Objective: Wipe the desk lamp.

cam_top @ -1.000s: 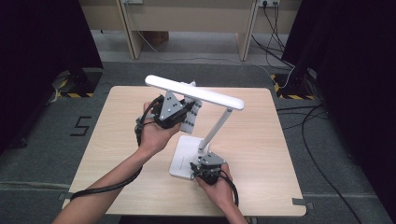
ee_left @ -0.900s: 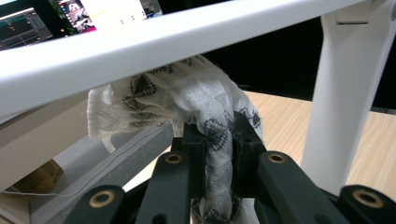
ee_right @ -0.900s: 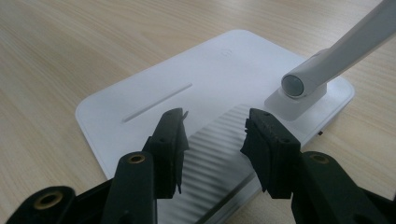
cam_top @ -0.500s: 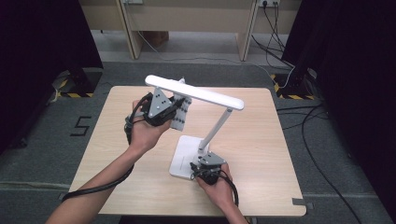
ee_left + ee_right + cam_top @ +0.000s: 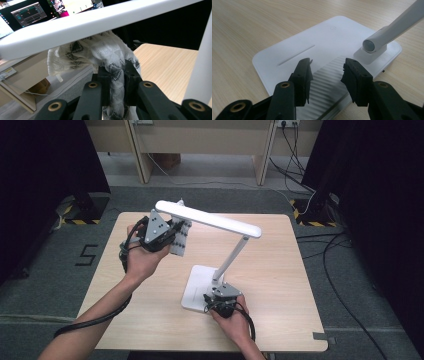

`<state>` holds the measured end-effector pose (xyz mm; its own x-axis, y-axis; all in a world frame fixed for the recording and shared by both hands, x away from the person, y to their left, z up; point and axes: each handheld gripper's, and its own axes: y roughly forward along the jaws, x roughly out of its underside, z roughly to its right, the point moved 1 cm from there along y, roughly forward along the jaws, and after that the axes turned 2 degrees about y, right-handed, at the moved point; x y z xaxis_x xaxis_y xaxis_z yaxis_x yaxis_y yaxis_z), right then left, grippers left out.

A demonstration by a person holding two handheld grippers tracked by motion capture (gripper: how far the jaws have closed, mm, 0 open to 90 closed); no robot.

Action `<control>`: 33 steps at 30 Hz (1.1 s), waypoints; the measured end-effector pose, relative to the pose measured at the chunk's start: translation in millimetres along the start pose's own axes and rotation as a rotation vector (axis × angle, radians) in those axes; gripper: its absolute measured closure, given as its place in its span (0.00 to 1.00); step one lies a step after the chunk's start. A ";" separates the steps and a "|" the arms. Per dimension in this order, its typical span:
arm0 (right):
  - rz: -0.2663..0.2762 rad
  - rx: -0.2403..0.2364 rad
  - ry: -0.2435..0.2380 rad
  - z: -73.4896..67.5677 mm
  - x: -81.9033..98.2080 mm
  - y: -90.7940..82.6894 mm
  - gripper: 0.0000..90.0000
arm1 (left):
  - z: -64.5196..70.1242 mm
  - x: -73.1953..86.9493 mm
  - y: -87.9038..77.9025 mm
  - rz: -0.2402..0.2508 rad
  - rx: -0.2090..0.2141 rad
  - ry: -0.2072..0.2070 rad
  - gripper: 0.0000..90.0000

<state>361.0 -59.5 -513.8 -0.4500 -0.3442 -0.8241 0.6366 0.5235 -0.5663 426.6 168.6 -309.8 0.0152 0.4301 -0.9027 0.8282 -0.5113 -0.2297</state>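
The left gripper (image 5: 172, 236) is clamped tight on a bunched cloth (image 5: 100, 53), which it holds under the far-left end of the lamp head (image 5: 207, 219), above the table's (image 5: 280, 320) far-left corner. In the left gripper view the cloth sits just below the white bar, possibly touching its underside; I cannot tell for sure. The right gripper (image 5: 325, 75) has its jaws well apart with nothing between them, and they rest over the ridged near part of the lamp base (image 5: 294, 46), which stands near the middle of the tabletop toward its near edge

The work looks like wiping the lamp head while the base is steadied. The main risk, as I judge it, is leverage: the head reaches far out from the arm (image 5: 231, 260), so an upward or sideways push by the cloth could tip the lamp or fold its hinge, since the right jaws only press down on the base and don't grip it. If they slip on the smooth plastic, the base could skate toward the near edge. The loose cloth end could also snag on the tip of the head and drag it round
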 end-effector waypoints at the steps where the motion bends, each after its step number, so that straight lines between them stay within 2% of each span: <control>1: -0.001 0.000 0.000 0.0 0.0 -0.1 0.64 | -1.6 1.1 -0.7 -0.003 -0.004 0.000 0.88; 12: 0.000 0.000 0.001 0.0 0.0 0.0 0.63 | -12.2 10.5 -8.4 -0.017 -0.026 -0.001 0.88; 20: -0.002 0.003 -0.001 -0.5 -0.3 0.2 0.63 | -9.5 20.0 -9.3 -0.024 -0.019 -0.019 0.88; 33: -0.001 0.001 -0.001 -0.9 -0.5 0.5 0.63 | 3.8 50.6 -5.7 -0.072 0.012 -0.056 0.88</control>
<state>361.0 -58.4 -513.7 -0.4502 -0.3457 -0.8233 0.6366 0.5223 -0.5674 420.5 190.5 -355.5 -0.0762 0.4237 -0.9026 0.8193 -0.4894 -0.2989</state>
